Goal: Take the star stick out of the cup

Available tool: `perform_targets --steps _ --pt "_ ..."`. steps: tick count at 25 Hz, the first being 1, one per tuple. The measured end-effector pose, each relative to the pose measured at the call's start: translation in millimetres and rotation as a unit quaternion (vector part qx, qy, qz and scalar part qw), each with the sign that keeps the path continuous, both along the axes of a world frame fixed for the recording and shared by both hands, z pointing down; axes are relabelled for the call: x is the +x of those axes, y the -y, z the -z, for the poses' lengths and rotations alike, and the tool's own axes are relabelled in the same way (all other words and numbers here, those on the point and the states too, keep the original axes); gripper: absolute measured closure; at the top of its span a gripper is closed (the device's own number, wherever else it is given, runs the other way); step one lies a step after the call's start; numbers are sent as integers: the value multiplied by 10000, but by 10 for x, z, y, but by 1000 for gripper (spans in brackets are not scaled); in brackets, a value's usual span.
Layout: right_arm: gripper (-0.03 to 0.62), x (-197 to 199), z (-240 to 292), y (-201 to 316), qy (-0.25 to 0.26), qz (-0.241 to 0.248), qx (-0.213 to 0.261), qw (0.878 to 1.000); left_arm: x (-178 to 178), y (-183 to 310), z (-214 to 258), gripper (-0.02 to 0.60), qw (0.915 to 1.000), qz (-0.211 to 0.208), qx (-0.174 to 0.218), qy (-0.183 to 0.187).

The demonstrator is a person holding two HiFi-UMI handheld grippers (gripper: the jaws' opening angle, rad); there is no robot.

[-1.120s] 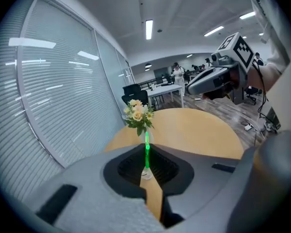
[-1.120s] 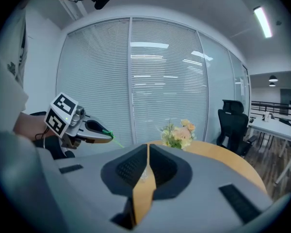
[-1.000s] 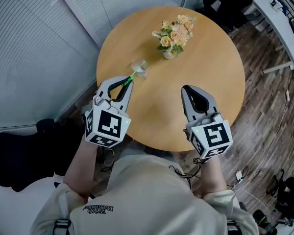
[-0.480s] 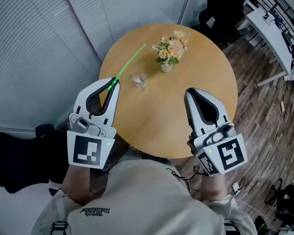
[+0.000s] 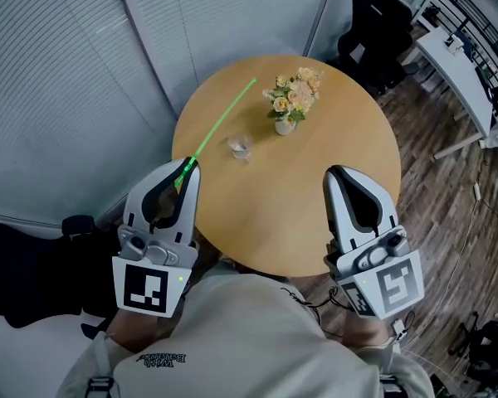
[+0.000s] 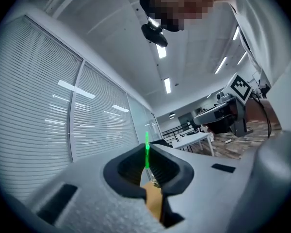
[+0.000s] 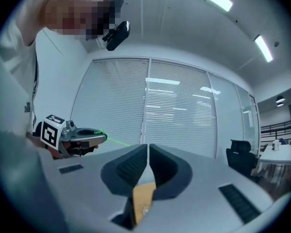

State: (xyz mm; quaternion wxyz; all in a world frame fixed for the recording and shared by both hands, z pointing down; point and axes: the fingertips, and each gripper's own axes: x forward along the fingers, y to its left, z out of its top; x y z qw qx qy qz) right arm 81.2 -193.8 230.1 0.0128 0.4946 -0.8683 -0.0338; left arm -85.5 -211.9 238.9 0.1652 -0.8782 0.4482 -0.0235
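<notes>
Star stick (image 5: pixel 220 125): a thin green rod held at its near end, slanting up and away over the worktop's (image 5: pixel 315 206) far-left edge toward the blinds (image 5: pixel 58 73). It is well clear of the cup, and its far tip is too small to make out.
Cup (image 5: pixel 240 146): clear and upright on the worktop, just beside the flowers (image 5: pixel 293 98), with nothing visible standing in it.
Left claw (image 5: pixel 187 166): closed on the stick's near end. In the left gripper view the green rod rises straight out from between the pressed jaws.
Right claw (image 5: pixel 336 172): jaws together with nothing between them, hanging over the near right part of the worktop.
What changed: a second ago the left claw sat low by the cup, with the stick reaching into it. Since then both claws have come up toward the head camera and the stick has drawn out of the cup. The cup has not tipped or shifted.
Meaning for the task: the removal itself looks done. What seems left is only to keep hold of the stick or set it down away from the cup.
</notes>
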Motion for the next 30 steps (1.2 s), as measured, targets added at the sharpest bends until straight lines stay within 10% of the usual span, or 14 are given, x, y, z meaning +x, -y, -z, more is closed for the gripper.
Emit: perform_targets --steps 30 --pt "559 -80 -575 -11 -79 120 -551 9984 149 -35 -643 549 9953 -381 -884 -129"
